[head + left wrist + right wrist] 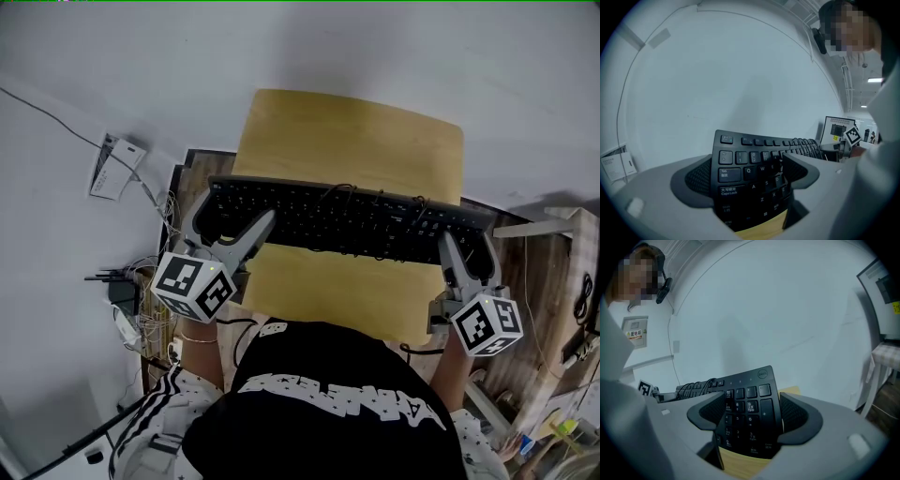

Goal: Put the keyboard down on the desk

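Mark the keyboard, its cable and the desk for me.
keyboard (281, 211): head view, left key rows.
cable (693, 387): right gripper view, coiled loops over the keys.
desk (356, 131): head view, bare wood beyond the keyboard.

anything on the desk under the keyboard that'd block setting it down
Nothing visible does. The black keyboard, clamped at its ends by the left tongs and right tongs, is over the light wooden desk, whose visible top is bare. Its black cable lies coiled on the keys.
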`<act>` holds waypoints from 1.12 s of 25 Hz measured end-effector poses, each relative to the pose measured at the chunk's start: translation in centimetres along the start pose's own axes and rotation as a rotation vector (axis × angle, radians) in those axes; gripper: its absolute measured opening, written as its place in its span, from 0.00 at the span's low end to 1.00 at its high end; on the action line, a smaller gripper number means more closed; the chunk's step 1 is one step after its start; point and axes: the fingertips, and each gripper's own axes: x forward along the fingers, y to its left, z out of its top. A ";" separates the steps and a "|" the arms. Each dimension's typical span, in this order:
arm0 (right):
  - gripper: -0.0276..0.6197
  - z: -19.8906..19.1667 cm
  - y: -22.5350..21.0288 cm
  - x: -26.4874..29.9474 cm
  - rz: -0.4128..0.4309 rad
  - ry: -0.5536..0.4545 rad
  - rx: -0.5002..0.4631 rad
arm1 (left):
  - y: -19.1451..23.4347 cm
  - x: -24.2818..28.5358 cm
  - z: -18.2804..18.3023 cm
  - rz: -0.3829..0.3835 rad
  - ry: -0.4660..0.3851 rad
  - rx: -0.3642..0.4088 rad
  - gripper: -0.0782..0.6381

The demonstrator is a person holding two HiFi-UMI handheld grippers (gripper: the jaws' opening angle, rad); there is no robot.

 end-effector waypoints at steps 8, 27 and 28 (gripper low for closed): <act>0.61 -0.8 0.0 -0.3 -0.031 0.014 0.017 | 0.3 0.6 -0.3 -0.026 0.032 -0.002 0.72; 0.61 6.8 4.1 -4.3 -0.157 0.153 -0.042 | -0.6 -0.8 3.8 -0.106 0.145 -0.162 0.72; 0.61 6.6 4.2 -4.0 -0.160 0.161 -0.041 | -0.3 -0.7 3.6 -0.104 0.153 -0.168 0.72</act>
